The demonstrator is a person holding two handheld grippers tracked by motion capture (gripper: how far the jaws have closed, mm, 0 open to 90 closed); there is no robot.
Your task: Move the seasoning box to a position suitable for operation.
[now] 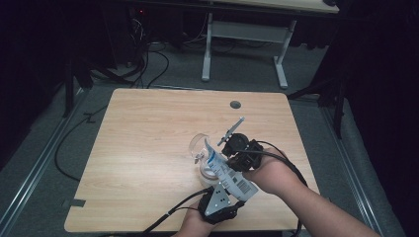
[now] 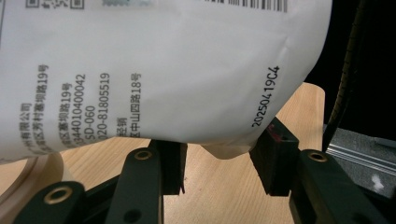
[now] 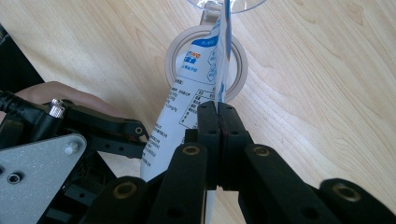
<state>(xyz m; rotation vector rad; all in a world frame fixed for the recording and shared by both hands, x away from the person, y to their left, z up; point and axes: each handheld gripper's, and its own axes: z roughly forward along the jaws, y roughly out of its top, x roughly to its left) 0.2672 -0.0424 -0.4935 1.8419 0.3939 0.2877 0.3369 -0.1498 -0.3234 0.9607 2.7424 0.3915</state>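
White pouch (image 1: 228, 173) hangs tilted over the glass (image 1: 200, 147) and tape roll (image 3: 205, 65), above the table (image 1: 148, 128). Right gripper (image 3: 218, 109) pinches its edge fully shut; left gripper (image 2: 217, 161) clamps its bottom, half closed. Uneven pulling could tear it or tip the glass.

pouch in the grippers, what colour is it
White pouch with blue markings and black print, clearest in the right gripper view.

background items around the work area

wooden table (image 1: 148, 148) extends away from the tongs on all sides, with a round grommet hole (image 1: 235, 104) in its top beyond them. farther past the tongs, a white desk frame (image 1: 244, 47) stands on grey carpet (image 1: 74, 123); black cables (image 1: 148, 64) lie beside it.
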